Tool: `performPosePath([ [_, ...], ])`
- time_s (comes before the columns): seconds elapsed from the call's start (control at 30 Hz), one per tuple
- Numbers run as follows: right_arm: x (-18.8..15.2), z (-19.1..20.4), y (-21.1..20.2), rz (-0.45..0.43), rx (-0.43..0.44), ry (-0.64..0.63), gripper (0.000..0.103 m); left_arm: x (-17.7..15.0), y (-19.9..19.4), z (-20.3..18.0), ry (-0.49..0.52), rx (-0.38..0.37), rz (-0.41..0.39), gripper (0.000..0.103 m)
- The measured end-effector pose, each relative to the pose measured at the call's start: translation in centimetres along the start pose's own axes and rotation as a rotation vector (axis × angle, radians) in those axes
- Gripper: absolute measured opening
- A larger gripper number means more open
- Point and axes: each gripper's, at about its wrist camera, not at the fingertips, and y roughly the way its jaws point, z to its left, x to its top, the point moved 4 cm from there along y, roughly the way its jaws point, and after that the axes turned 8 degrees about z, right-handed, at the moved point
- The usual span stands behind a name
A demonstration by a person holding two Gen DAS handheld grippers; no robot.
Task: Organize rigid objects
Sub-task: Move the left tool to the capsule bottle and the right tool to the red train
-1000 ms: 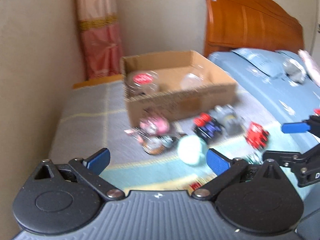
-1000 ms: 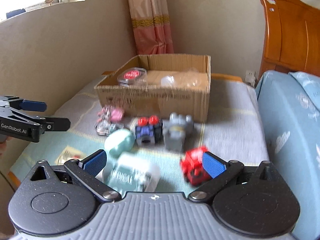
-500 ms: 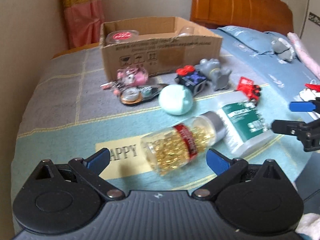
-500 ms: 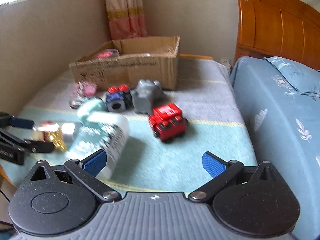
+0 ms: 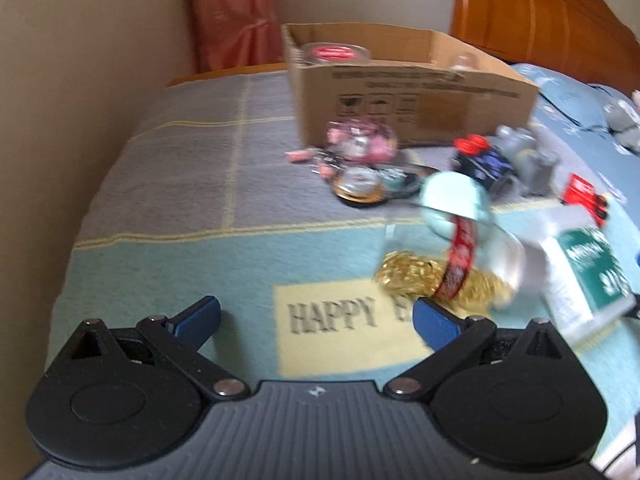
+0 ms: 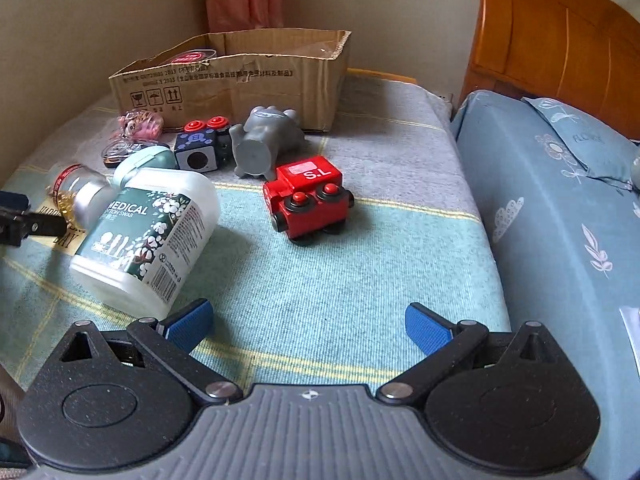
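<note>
**Two low wrist views across the bed toward the box**

The left wrist view sits low over the blanket near its front edge, looking along the open left gripper toward the cardboard box at the far edge by the wall. The right wrist view looks from further right, close over the blanket past the right gripper, with the headboard on its right. Both share the box, the swab jar and the capsule bottle

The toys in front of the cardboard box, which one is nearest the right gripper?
The red toy car marked S.L; the grey elephant and dark blue cube lie farther back, beside the cardboard box.
</note>
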Motion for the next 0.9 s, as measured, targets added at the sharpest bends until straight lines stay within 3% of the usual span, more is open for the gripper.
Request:
performPosePath([
  [0.13,0.3,0.0,0.2,0.006,0.005,-0.006,0.103,0.3,0.0,0.5,-0.018,-0.009,-0.003,0.102],
  [0.33,0.1,-0.1,0.2,-0.014,0.018,-0.027,0.103,-1.4,-1.1,-0.6,0.118,-0.063,0.014,0.102],
  [0.47,0.2,-0.1,0.2,-0.015,0.024,-0.034,0.103,-2.2,-1.7,-1.5,0.192,-0.147,0.028,0.102],
  [0.6,0.2,-0.1,0.2,-0.019,0.027,-0.038,0.103,-2.3,-1.7,-2.9,0.289,-0.173,0.006,0.102],
  [0.9,0.1,-0.3,0.1,-0.045,0.045,-0.062,0.103,-0.8,-0.6,-4.2,0.357,-0.234,-0.021,0.102],
])
